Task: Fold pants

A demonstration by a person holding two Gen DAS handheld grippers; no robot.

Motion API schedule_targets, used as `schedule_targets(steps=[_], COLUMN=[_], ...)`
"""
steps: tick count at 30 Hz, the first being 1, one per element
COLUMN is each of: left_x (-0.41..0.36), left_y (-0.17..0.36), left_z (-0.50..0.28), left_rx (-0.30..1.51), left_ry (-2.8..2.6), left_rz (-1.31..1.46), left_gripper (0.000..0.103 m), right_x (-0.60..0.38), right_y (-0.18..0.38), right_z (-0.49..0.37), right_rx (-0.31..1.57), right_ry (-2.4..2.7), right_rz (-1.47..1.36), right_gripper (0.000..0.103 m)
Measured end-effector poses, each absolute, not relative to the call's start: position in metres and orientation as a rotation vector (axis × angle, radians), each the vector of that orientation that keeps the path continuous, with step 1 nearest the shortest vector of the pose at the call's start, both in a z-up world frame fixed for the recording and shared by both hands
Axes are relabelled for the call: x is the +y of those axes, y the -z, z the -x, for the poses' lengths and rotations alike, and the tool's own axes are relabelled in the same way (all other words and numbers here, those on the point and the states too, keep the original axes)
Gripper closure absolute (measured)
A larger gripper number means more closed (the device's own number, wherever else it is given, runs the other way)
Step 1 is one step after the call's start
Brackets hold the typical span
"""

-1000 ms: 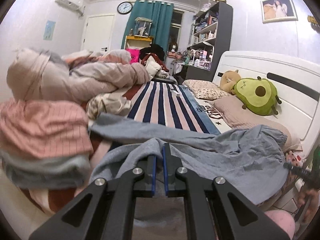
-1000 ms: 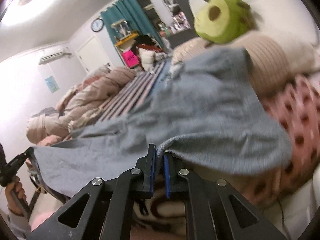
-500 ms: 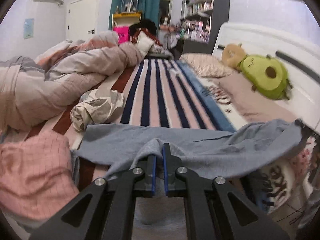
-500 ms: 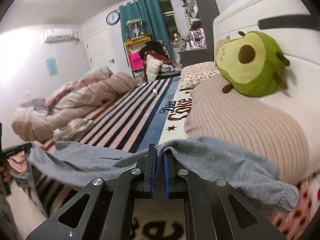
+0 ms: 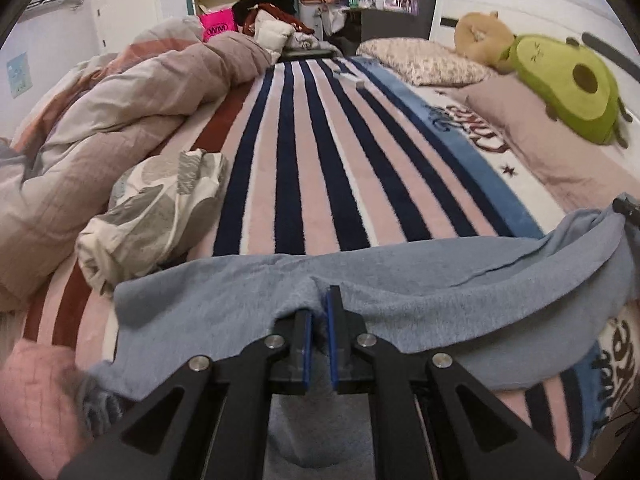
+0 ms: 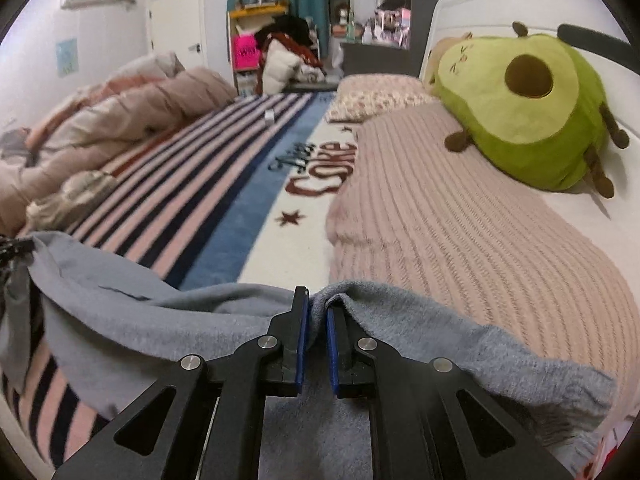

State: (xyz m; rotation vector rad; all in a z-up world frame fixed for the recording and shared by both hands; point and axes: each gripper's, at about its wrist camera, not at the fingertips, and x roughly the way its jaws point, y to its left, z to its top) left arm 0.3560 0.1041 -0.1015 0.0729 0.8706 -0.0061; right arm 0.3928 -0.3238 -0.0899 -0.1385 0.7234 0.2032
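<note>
Pants (image 5: pixel 420 300) stretched across the near edge of the striped blanket (image 5: pixel 320 152), pinched by both grippers: left (image 5: pixel 319 332), right (image 6: pixel 317 332). Wadded cloth (image 5: pixel 152 208) just beyond on the left, probably touching; pillow (image 6: pixel 460 232) and avocado plush (image 6: pixel 520 108) on the right.

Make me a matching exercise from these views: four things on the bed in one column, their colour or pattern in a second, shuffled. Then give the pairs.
Things:
1. pants
2. avocado plush
3. blanket
4. bag

Looks:
A. bright pink
B. navy and pink stripes
C. grey-blue
D. green

Pairs: 1-C, 2-D, 3-B, 4-A
</note>
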Motion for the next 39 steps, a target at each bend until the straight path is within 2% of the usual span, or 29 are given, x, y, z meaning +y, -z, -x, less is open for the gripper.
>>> schedule_targets(steps=[1,2,3,4,5,6,7,8,11,16,23,29,31,32,33,34,36,37,39], left_x=[0.104,0.104,0.105,0.105,0.102,0.1,0.097,0.094,0.093,0.09,0.064,0.044,0.043,0.045,0.045,0.047,0.051,0.054,0.062], left_y=[0.104,0.105,0.105,0.103,0.098,0.094,0.089,0.081,0.067,0.062,0.131,0.167,0.177,0.178,0.178,0.176,0.17,0.167,0.153], left_z=[-0.36,-0.361,-0.359,-0.356,-0.35,-0.344,-0.338,-0.329,-0.31,-0.264,-0.21,-0.209,-0.213,-0.214,-0.213,-0.214,-0.217,-0.219,-0.22], left_rx=[0.885,0.896,0.899,0.905,0.907,0.895,0.885,0.877,0.881,0.875,0.992,1.017,1.031,1.025,1.017,1.011,1.004,1.002,0.98], left_ry=[0.005,0.007,0.015,0.035,0.085,0.107,0.113,0.107,0.12,0.101,0.236,0.21,0.159,0.158,0.143,0.122,0.069,0.044,0.04], left_rz=[-0.08,-0.082,-0.08,-0.077,-0.068,-0.068,-0.084,-0.121,-0.159,-0.206,-0.134,-0.161,-0.183,-0.16,-0.156,-0.162,-0.191,-0.207,-0.182], left_gripper=[0.096,0.09,0.067,0.051,0.025,0.016,0.016,0.015,0.01,0.01,0.01,0.01,0.011,0.017,0.033,0.043,0.093,0.098,0.099], right_x=[-0.323,-0.323,-0.322,-0.322,-0.321,-0.32,-0.319,-0.317,-0.314,-0.311,-0.312,-0.318,-0.323,-0.325,-0.327,-0.328,-0.33,-0.331,-0.332], right_y=[0.092,0.095,0.094,0.093,0.092,0.089,0.085,0.08,0.062,0.046,0.062,0.081,0.084,0.084,0.085,0.086,0.085,0.085,0.083], right_z=[-0.394,-0.395,-0.395,-0.396,-0.394,-0.391,-0.387,-0.382,-0.358,-0.317,-0.275,-0.266,-0.264,-0.265,-0.263,-0.262,-0.259,-0.258,-0.256], right_rx=[0.73,0.737,0.74,0.747,0.754,0.755,0.749,0.738,0.686,0.648,0.675,0.713,0.721,0.723,0.725,0.726,0.724,0.722,0.713], right_ry=[-0.201,-0.2,-0.208,-0.225,-0.252,-0.275,-0.284,-0.289,-0.284,-0.335,-0.385,-0.362,-0.353,-0.35,-0.346,-0.344,-0.343,-0.345,-0.356], right_rz=[0.148,0.155,0.154,0.149,0.139,0.129,0.128,0.135,0.166,0.147,0.064,0.022,0.005,0.001,-0.002,-0.004,-0.011,-0.014,-0.02], right_gripper=[0.097,0.094,0.084,0.072,0.066,0.055,0.048,0.047,0.044,0.042,0.042,0.042,0.042,0.042,0.042,0.042,0.042,0.042,0.042])
